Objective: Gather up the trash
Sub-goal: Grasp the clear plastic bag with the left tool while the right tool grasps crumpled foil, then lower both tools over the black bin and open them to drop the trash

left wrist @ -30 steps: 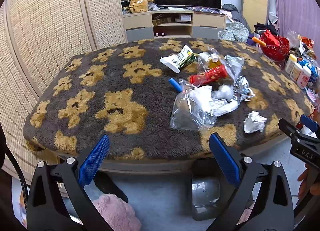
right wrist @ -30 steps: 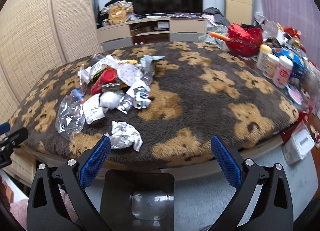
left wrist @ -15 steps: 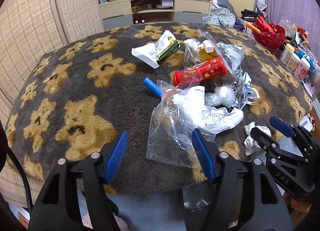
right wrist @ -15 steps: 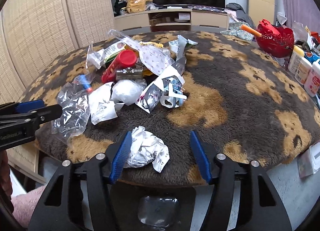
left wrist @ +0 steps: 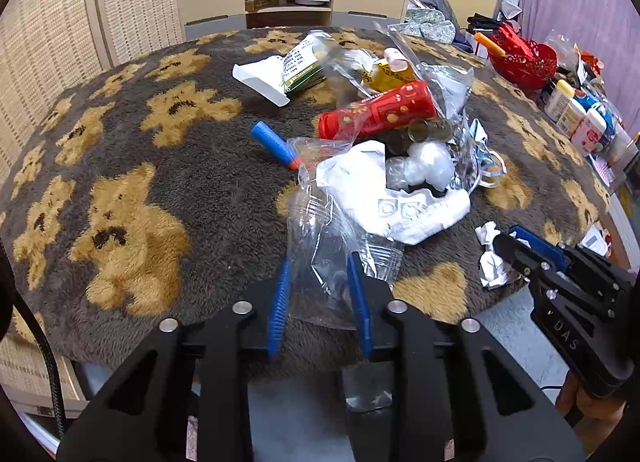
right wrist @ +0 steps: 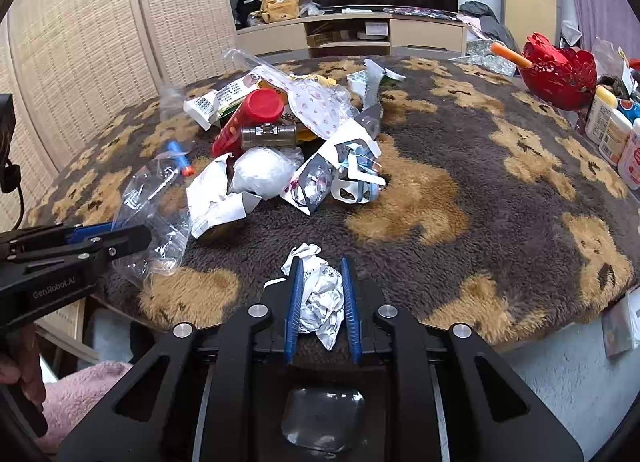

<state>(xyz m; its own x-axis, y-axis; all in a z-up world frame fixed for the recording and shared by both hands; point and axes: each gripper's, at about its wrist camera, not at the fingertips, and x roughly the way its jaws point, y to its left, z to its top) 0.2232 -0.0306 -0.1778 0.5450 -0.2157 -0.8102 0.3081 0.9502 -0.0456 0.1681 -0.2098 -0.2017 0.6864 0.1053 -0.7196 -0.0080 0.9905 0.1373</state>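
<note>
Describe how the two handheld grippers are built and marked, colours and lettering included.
Both are matte black plastic. The left gripper and right gripper each have two angular arms with triangular cut-outs, silver round bolts at the pivots, and ribbed blue pads on the fingers. Side on, the left body reads "GenRobot.AI"; the right one shows "DAS". A black cable runs beside the left gripper.

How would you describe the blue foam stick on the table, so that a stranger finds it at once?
Start at the round table with the brown bear-pattern cover, then find the trash pile in its middle. The blue foam stick lies alone at the pile's left edge, beside the red tube. Only it is plain blue with an orange tip.
</note>
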